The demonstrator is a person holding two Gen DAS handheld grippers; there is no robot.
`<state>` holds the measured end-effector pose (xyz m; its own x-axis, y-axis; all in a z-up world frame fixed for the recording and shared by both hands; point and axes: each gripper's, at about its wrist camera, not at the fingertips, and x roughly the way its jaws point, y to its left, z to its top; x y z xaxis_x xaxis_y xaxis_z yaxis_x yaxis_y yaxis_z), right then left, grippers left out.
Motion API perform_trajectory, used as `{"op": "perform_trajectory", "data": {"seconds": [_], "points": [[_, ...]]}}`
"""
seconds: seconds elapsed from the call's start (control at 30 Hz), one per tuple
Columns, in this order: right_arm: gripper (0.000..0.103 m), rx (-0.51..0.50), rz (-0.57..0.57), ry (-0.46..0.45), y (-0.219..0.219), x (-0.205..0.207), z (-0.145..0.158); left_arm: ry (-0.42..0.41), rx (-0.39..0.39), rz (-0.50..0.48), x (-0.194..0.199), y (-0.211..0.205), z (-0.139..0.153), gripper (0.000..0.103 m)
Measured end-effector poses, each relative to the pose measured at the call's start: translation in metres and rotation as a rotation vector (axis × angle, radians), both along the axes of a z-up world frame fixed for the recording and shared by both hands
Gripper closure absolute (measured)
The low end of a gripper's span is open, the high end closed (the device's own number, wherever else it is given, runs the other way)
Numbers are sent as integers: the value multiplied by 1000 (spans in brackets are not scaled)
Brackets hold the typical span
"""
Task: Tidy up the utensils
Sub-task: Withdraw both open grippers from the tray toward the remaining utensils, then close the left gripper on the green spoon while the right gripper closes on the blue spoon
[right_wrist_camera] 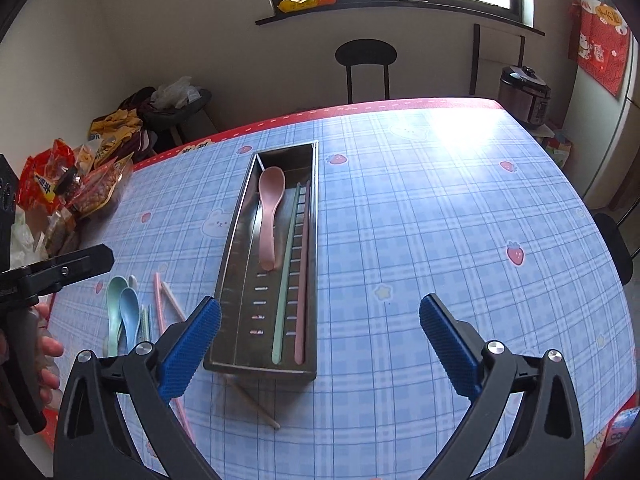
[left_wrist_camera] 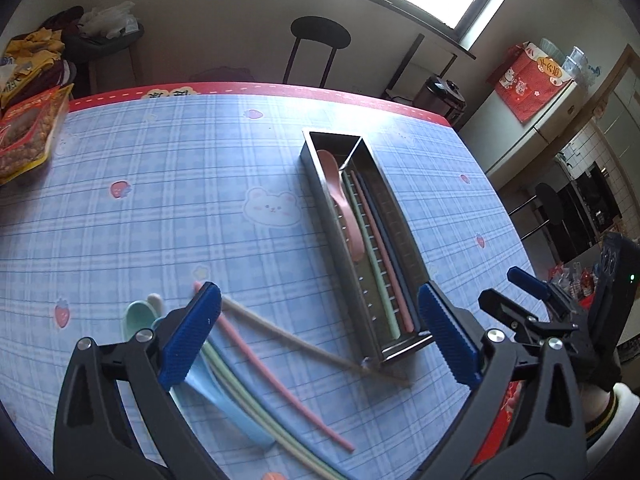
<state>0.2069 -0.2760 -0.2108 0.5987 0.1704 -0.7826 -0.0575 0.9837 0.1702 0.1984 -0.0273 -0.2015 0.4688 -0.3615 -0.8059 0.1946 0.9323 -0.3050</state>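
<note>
A long metal utensil tray (left_wrist_camera: 396,216) (right_wrist_camera: 240,216) lies on the blue checked table. It holds a pink spoon (left_wrist_camera: 344,204) (right_wrist_camera: 270,212), a green chopstick (left_wrist_camera: 376,264) (right_wrist_camera: 285,276) and a pink chopstick (left_wrist_camera: 386,256) (right_wrist_camera: 303,280). Left of the tray lie loose utensils: a green spoon (left_wrist_camera: 136,316) (right_wrist_camera: 114,304), a blue spoon (left_wrist_camera: 224,404) (right_wrist_camera: 130,312), a pink chopstick (left_wrist_camera: 276,376), a beige chopstick (left_wrist_camera: 304,340) and green chopsticks (left_wrist_camera: 256,412). My left gripper (left_wrist_camera: 320,340) is open above the loose utensils. My right gripper (right_wrist_camera: 320,344) is open over the tray's near end.
Snack bags (left_wrist_camera: 28,132) (right_wrist_camera: 80,188) sit at the table's left edge. A black stool (left_wrist_camera: 318,46) (right_wrist_camera: 366,64) stands behind the table by the wall. A rice cooker (right_wrist_camera: 524,94) stands on the floor at the right.
</note>
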Motion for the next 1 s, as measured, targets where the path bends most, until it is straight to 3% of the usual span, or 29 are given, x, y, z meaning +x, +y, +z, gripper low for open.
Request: {"op": "perform_trajectory", "data": {"seconds": [0.3, 0.4, 0.7, 0.83, 0.93, 1.0], "points": [[6, 21, 104, 70, 44, -34, -26, -17, 156, 44, -73, 60, -24, 6], [6, -22, 137, 87, 64, -42, -37, -6, 205, 43, -93, 73, -38, 6], [6, 17, 312, 239, 112, -53, -63, 75, 168, 130, -117, 103, -66, 6], [6, 18, 360, 245, 129, -53, -63, 66, 132, 167, -120, 115, -62, 6], [16, 12, 422, 237, 146, -51, -60, 53, 129, 175, -119, 124, -58, 6], [27, -7, 455, 233, 158, -48, -59, 46, 116, 167, -117, 130, -56, 6]]}}
